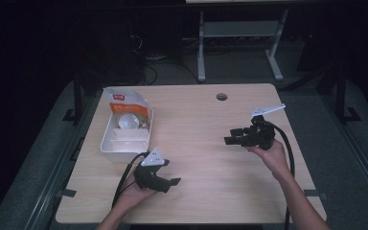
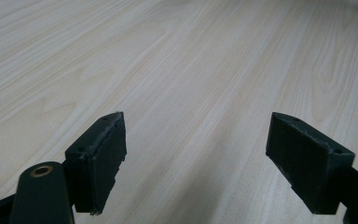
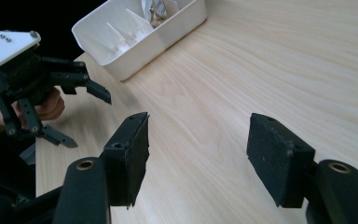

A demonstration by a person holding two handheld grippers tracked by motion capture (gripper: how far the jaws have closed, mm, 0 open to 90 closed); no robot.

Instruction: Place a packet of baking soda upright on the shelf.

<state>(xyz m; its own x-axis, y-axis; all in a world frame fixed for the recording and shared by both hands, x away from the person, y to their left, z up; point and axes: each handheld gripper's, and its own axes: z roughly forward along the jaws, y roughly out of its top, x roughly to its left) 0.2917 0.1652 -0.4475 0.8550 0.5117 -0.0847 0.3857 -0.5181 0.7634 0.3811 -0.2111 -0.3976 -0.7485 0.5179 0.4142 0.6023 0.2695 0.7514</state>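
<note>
Two grippers over the wooden table [image 1: 196,124], both empty with jaws spread wide. Left gripper [image 1: 168,184] sits low near the front edge, just in front of the white tray [image 1: 106,142], bare tabletop between its pads. Right gripper [image 1: 232,138] is well apart on the right side, pointing left toward the tray. Tray holds an orange-and-white packet [image 1: 124,104] and a white round item [image 1: 128,121]

Both grippers, left gripper [image 1: 168,181] and right gripper [image 1: 231,137], hover empty near the white tray [image 1: 111,145].
</note>
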